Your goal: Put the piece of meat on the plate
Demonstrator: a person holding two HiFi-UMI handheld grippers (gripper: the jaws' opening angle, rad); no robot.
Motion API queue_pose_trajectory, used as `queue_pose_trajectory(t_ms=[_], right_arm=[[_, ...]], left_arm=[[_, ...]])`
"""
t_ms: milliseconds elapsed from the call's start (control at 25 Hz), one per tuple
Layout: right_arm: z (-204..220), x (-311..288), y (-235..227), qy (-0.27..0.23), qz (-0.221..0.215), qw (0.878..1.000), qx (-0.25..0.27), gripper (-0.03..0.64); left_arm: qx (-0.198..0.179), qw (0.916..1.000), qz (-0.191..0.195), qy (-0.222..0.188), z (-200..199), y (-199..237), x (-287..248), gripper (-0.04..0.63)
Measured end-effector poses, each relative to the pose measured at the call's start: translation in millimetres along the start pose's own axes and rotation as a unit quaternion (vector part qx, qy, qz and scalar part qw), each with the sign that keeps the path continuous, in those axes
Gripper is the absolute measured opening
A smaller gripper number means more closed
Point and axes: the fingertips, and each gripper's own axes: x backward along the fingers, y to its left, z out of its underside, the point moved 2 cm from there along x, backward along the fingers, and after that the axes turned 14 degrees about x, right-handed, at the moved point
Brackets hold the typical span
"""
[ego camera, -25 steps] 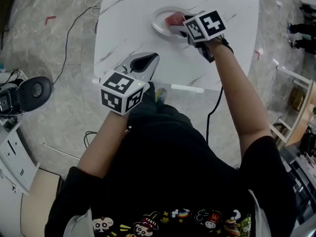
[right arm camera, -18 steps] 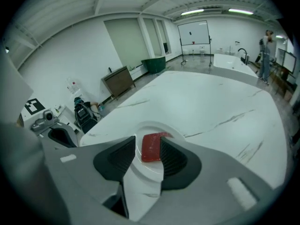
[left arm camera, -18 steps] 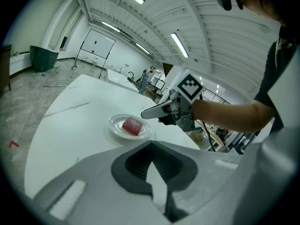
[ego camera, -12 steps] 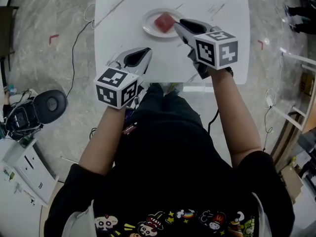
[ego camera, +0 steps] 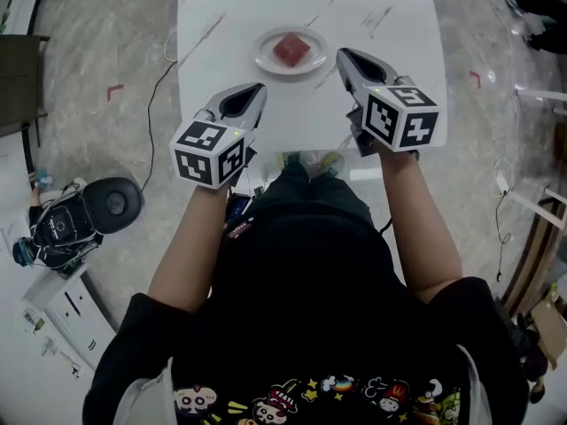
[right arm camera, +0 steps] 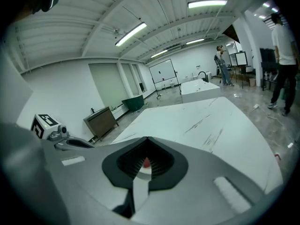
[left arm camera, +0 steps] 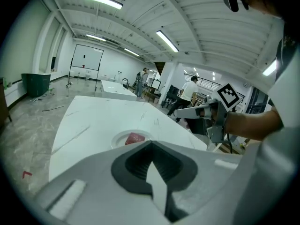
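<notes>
Head view: meat [ego camera: 291, 50] on plate [ego camera: 266, 60]; left hand-held gripper [ego camera: 259, 88] and right hand-held gripper [ego camera: 342, 54] closed at near table [ego camera: 390, 7] edge.

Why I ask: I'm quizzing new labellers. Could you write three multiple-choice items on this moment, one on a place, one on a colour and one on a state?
1. Where does the piece of meat lie?
A. on the plate
B. on the bare tabletop beside the plate
C. on the floor

2. What colour is the table?
A. black
B. white with faint grey streaks
C. green

3. How do the jaws of the left gripper stand?
A. together, with nothing between them
B. wide apart
C. clamped on the meat

Answers:
1. A: the head view shows the red piece in the middle of the round plate.
2. B: the head view and both gripper views show a white, lightly veined top.
3. A: the left gripper view shows its tips meeting, with the meat far ahead on the plate.
</notes>
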Motion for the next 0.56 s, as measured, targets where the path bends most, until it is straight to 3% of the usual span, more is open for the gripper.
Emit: queue_pose_trajectory(t_ms=[240,560], right_arm=[[-23,41,10,-0.056,0.01,0.998,0.015,0.026],[-19,63,8,-0.077,0.022,0.997,0.015,0.026]], left_arm=[[-0.022,0.9996,0.009,-0.016,-10,-15,7,0.0],[-0.035,0.9984,0.01,-0.042,-26,-17,12,0.0]])
